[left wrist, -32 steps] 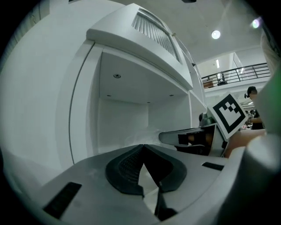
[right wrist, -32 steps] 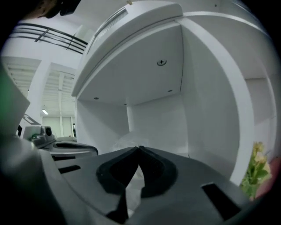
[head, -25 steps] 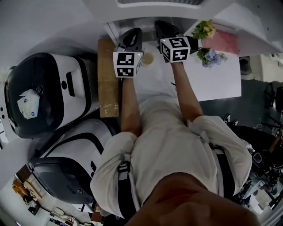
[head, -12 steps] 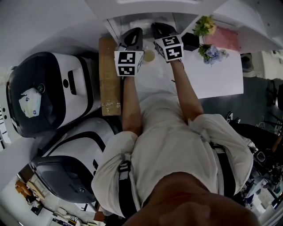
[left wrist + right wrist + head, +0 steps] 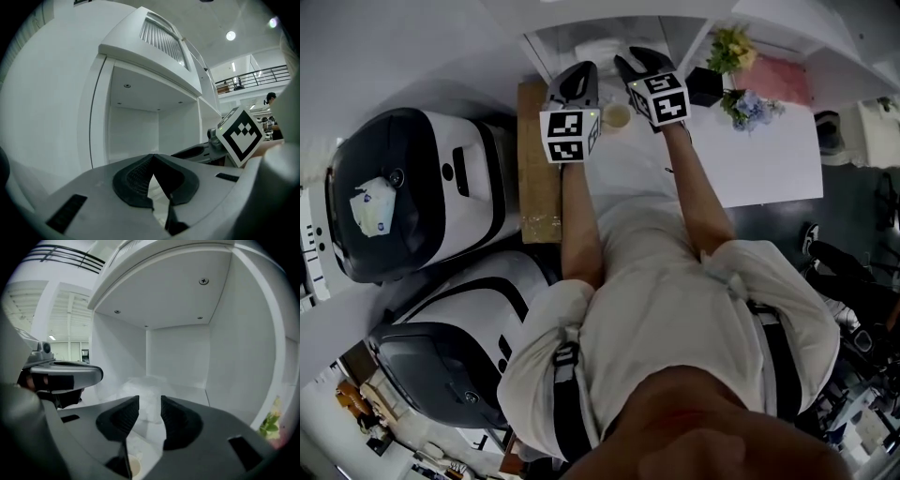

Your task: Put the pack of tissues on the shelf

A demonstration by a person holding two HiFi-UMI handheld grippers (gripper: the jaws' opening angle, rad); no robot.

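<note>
The pack of tissues (image 5: pixel 146 398), a pale translucent bundle, lies on the floor of the white shelf compartment (image 5: pixel 178 352). My right gripper (image 5: pixel 150 401) points into that compartment, and its jaws are opening. A gap shows between the pads, which do not press on the pack; the pack sits just past the tips. In the head view the right gripper (image 5: pixel 630 62) reaches into the shelf (image 5: pixel 581 33) beside the left gripper (image 5: pixel 579 75). The left gripper (image 5: pixel 153 158) is shut and empty, aimed at the shelf opening (image 5: pixel 136 131).
A small beige cup (image 5: pixel 617 115) stands on the white table (image 5: pixel 750 159) between the grippers. Flowers (image 5: pixel 736 56), a black box (image 5: pixel 705 86) and a pink item (image 5: pixel 778 80) sit right. A cardboard box (image 5: pixel 537 159) and white-and-black machines (image 5: pixel 412 202) are left.
My right gripper has shifted a little left and farther toward the shelf. The left gripper has hardly moved.
</note>
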